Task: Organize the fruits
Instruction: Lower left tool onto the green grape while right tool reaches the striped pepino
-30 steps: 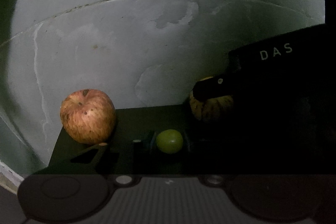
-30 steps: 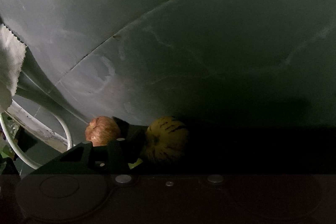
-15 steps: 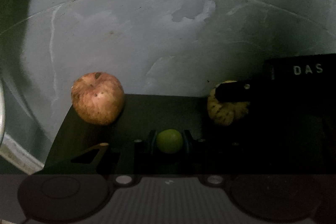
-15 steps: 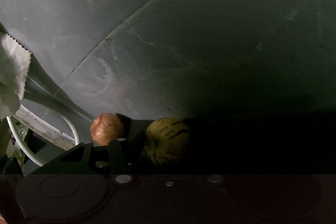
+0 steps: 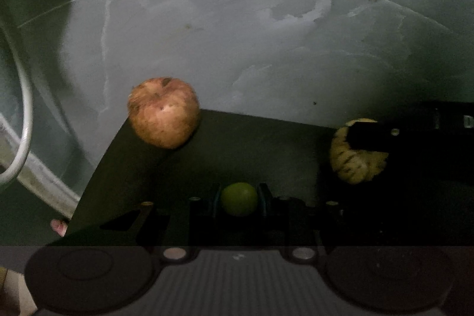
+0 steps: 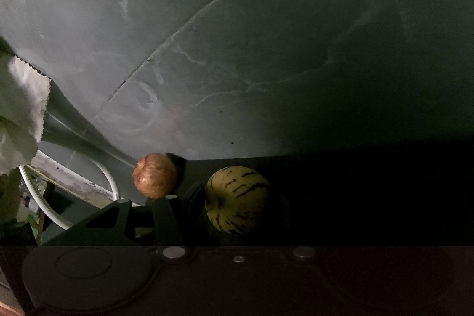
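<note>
My left gripper (image 5: 239, 197) is shut on a small green fruit (image 5: 239, 198) held between its two pads. A red apple (image 5: 163, 112) sits at the far left corner of a dark board (image 5: 243, 144). A yellow fruit with dark stripes (image 5: 357, 157) is at the right, with my right gripper's dark finger (image 5: 367, 134) across its top. In the right wrist view the striped fruit (image 6: 238, 200) sits between my right gripper's fingers (image 6: 237, 203); the left finger (image 6: 194, 197) touches it, the right finger is lost in shadow. The apple (image 6: 155, 179) shows further left.
A grey stained wall (image 5: 237, 34) rises behind the board. A white cable loop (image 5: 23, 114) and a ledge lie at the left. A white cloth (image 6: 20, 108) hangs at the left of the right wrist view. The right side is very dark.
Both cameras have pulled back and turned; the apple and striped fruit have drifted right in the views. The green fruit stays gripped in the left gripper.
</note>
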A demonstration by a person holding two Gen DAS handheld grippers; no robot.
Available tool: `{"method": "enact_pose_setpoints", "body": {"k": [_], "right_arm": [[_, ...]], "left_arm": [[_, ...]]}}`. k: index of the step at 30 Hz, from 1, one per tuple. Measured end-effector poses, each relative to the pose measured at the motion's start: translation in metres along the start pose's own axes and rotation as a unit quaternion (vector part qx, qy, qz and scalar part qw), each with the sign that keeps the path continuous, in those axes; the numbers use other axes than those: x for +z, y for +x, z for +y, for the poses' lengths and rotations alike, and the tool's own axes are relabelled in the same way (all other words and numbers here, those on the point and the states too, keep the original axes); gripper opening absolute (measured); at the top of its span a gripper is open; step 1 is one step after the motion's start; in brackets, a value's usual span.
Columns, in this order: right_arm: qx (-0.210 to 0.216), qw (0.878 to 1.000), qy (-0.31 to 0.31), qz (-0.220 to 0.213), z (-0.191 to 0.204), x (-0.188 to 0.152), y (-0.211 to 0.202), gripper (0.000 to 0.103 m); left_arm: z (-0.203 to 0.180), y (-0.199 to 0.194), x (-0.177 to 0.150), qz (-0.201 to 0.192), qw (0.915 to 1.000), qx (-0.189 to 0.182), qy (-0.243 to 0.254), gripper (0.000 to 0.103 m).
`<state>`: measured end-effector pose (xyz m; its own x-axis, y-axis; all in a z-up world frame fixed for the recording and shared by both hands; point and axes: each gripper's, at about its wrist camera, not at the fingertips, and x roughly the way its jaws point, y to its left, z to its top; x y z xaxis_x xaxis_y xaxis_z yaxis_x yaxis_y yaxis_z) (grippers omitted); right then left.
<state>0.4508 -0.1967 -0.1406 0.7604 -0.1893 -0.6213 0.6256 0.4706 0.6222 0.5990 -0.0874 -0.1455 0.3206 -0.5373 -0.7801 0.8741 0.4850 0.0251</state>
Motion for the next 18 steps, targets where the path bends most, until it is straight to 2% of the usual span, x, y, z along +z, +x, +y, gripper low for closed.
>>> {"method": "enact_pose_setpoints", "body": {"k": [7,18], "right_arm": [[0.007,1.000,-0.007,0.007,0.009,-0.001,-0.015,0.053],[0.027,0.999,-0.019,0.015,0.014,-0.005,-0.052,0.053]], "left_arm": [[-0.006,-0.023,0.003,-0.016,0.9997,-0.003,-0.017,0.027],[-0.012,-0.069,-0.016,-0.033,0.9981,0.010,-0.051,0.027]]}}
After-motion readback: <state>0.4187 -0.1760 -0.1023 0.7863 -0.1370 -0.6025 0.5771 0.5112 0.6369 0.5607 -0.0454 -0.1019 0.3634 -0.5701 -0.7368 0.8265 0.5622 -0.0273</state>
